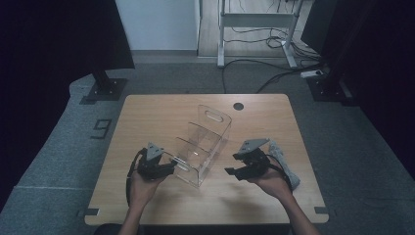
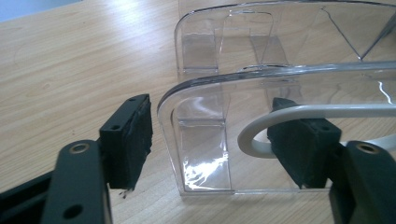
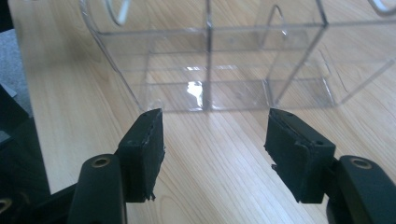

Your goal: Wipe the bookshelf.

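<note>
Black pads of the left tongs (image 2: 219, 149) stand either side of the near end wall of the clear organizer (image 1: 203, 144), one pad outside the wall and one inside it, seen through the plastic beside the white-edged handle slot. A gap shows between the outer pad and the wall, so the tongs straddle the wall and do not clamp it (whether the inner pad touches I cannot tell through the plastic). That organizer, a see-through box with dividers and a handle cut-out at each end, sits on the middle of the wooden counter (image 1: 147, 112), its long axis running from the near left, at the left hand, to the far right. The right tongs (image 1: 234, 171) are about half open with nothing between the pads; in the right gripper view their pads frame bare wood, and the organizer's long side wall lies straight ahead of them, a short way off. So the left hand is the nearer one, already at the box's end, while the right faces its flank. A grey bundle (image 1: 284, 164), perhaps a folded cloth or cable, lies on the counter just beyond the right hand. My judgement: the next move turns on the left tongs closing on that end wall.
</note>
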{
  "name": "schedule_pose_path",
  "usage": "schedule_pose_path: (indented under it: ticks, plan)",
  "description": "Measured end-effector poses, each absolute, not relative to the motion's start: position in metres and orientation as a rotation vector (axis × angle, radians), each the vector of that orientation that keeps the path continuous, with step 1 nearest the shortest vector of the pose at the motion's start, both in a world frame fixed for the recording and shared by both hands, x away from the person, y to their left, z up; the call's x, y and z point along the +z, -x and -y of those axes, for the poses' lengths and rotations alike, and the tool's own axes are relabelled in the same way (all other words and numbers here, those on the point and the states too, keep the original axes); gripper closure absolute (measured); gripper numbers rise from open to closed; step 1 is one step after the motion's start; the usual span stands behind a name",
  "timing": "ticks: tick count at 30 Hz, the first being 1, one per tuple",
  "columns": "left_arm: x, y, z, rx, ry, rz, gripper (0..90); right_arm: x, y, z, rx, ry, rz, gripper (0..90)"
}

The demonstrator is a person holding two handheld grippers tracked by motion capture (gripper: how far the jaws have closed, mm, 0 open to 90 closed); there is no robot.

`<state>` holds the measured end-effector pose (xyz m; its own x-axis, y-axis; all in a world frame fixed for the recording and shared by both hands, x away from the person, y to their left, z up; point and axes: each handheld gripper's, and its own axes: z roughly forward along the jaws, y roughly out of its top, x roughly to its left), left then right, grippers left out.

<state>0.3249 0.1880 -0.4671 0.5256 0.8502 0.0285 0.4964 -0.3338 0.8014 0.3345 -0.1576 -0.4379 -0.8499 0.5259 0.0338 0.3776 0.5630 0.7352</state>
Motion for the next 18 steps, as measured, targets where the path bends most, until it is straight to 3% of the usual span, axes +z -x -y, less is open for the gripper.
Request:
schedule_pose_path:
  ticks: [4, 18]
  plan:
    - [-0.466, -0.324, -0.190, 0.592, -1.997, -1.098, 40.6, -0.441, -0.336, 0.170, 1.134, -0.805, -2.585, 35.9]
    - [-0.467, -0.327, -0.202, 0.591, -1.988, -1.104, 41.6, -0.444, -0.339, 0.223, 1.034, -0.993, -2.475, 27.6]
